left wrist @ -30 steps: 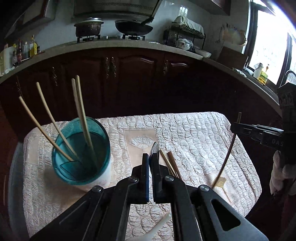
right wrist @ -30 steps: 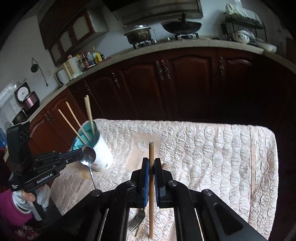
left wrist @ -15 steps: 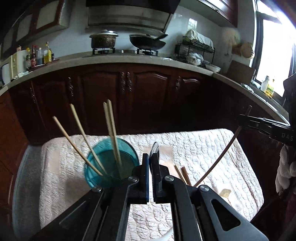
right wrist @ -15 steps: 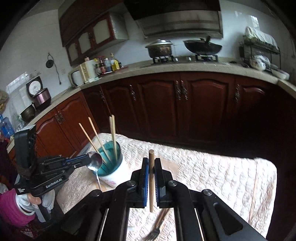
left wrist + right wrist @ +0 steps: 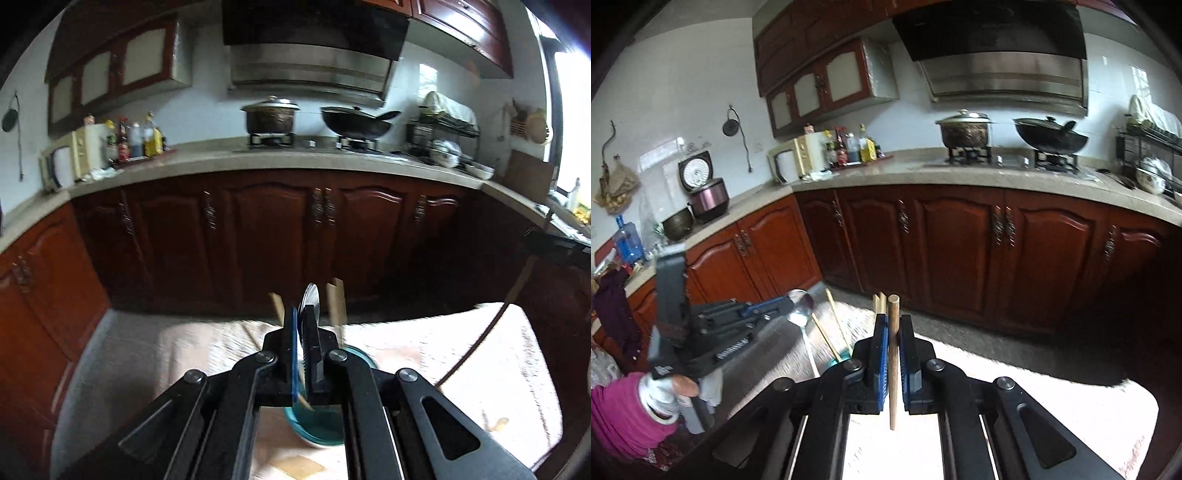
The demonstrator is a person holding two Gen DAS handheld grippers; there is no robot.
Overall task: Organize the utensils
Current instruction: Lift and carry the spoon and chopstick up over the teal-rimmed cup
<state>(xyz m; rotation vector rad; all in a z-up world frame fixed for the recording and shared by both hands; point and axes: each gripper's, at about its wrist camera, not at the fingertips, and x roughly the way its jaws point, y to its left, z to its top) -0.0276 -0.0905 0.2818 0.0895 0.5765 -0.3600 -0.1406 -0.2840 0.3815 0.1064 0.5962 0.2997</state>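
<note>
both grippers have risen off the quilted table [image 5: 480, 354], cameras now facing the cabinets. the teal cup [image 5: 325, 424] sits seemingly right under the left gripper [image 5: 303, 354], clamped on the spoon [image 5: 309, 301]. the right gripper [image 5: 894, 354] pinches a dark chopstick [image 5: 893, 332], ready to drop in.

The left tool [image 5: 303, 332] is raised and level, its two fingers pressed nearly together with only a thin gap between the blue pad and the black one. In the right wrist view it reaches in from the left, carried by a hand [image 5: 670, 393] in a white glove with a pink sleeve at the wrist. The right tool [image 5: 894, 339] points forward, its fingers drawn in close.
</note>
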